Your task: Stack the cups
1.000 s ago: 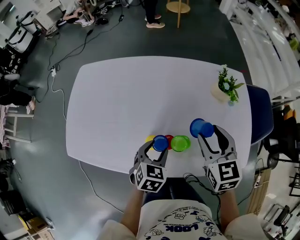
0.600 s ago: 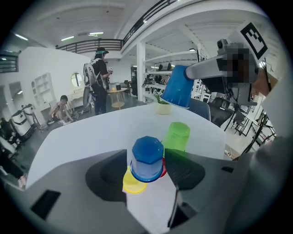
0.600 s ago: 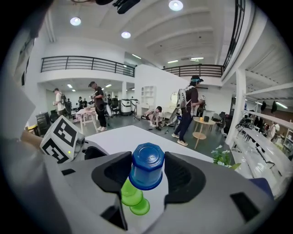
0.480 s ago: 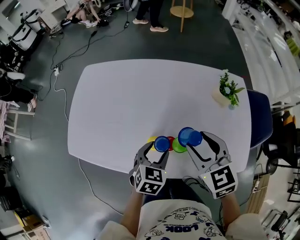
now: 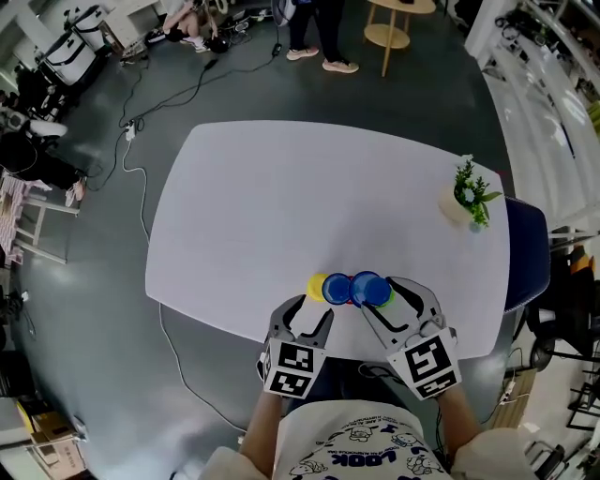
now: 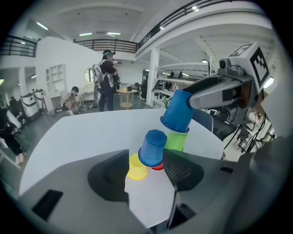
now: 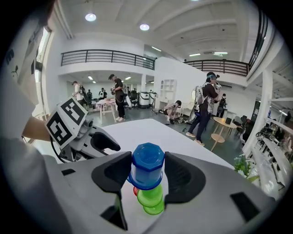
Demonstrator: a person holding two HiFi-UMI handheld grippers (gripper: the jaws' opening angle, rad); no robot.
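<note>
On the white table (image 5: 281, 206), near its front edge, several cups stand upside down in a row. A yellow cup (image 5: 316, 284) is leftmost. Beside it a blue cup (image 5: 336, 288) sits over a red one (image 6: 157, 167). My right gripper (image 5: 382, 292) is shut on a second blue cup (image 7: 147, 167) and holds it low over the green cup (image 7: 151, 199), partly covering it. My left gripper (image 5: 309, 309) sits just behind the blue-on-red stack. Its jaws are closing with nothing between them.
A small potted plant (image 5: 469, 197) stands at the table's right edge, with a dark blue chair (image 5: 527, 251) beyond it. A cable (image 5: 141, 187) lies on the floor to the left. People and a round stool (image 5: 398, 14) are past the far side.
My right gripper has carried its blue cup left, from beside the green cup to right over it. My left gripper has drawn back from the blue cup it stood around.
</note>
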